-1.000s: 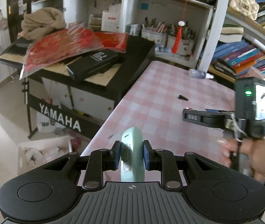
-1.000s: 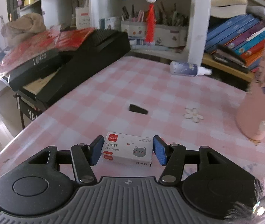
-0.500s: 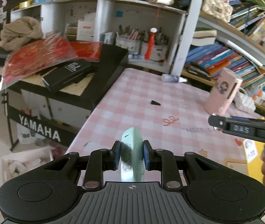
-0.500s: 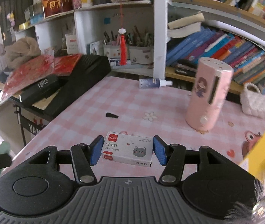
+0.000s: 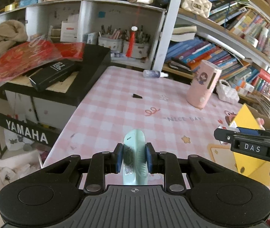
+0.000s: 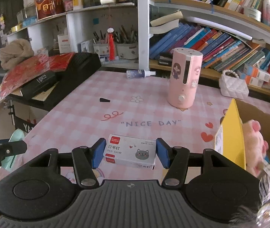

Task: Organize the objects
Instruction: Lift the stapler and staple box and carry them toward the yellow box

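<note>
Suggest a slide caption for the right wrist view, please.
Right gripper holding a staple box above the pink checked table, beside a cardboard box.

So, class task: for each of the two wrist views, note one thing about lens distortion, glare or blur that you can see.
Left wrist view: fisheye bends the bookshelf into an arc and the corners go black, while the mint comb in the left gripper stays sharp. Right wrist view: the staple box in the right gripper is crisp, but the bottom-right corner smears into a bright blurred flare.
</note>
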Tool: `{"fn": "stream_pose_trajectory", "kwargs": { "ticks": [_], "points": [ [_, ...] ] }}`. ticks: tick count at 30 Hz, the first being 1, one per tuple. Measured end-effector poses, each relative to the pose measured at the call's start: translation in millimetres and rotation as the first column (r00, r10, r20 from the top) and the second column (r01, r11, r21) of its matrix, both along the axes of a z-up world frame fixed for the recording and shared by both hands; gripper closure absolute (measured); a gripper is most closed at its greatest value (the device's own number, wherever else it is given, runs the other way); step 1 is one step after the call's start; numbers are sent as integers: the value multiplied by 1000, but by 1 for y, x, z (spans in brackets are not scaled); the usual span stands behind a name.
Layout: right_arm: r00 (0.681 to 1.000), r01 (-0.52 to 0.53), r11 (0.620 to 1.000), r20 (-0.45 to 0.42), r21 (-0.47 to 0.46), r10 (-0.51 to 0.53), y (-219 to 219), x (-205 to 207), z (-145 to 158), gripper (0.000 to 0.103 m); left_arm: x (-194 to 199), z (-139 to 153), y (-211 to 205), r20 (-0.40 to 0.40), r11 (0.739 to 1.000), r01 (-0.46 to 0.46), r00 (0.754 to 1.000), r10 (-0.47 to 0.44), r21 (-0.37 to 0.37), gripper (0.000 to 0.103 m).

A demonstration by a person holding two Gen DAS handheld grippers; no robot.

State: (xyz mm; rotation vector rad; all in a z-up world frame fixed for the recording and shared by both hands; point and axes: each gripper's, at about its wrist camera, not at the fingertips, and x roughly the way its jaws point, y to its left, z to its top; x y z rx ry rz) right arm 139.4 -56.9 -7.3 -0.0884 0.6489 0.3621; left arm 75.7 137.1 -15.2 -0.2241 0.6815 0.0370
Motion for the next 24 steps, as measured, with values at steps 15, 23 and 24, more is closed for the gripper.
{"fn": "stream_pose_trajectory", "kwargs": {
  "ticks": [15, 23, 24],
  "points": [
    [1000, -6, 1000, -27, -14, 6, 5, -81, -7, 48, -67, -5, -3, -28, 998, 56, 998, -56, -2, 80],
    [996, 55, 998, -69, -2, -55, -8, -125, -19, 48, -93, -11, -15, -59, 990, 143, 988, -142, 13, 80],
    [995, 66, 998, -73, 1, -66, -11, -131, -21, 48, -96, -12, -18, -64, 987, 159, 985, -157, 14, 80]
  ]
}}
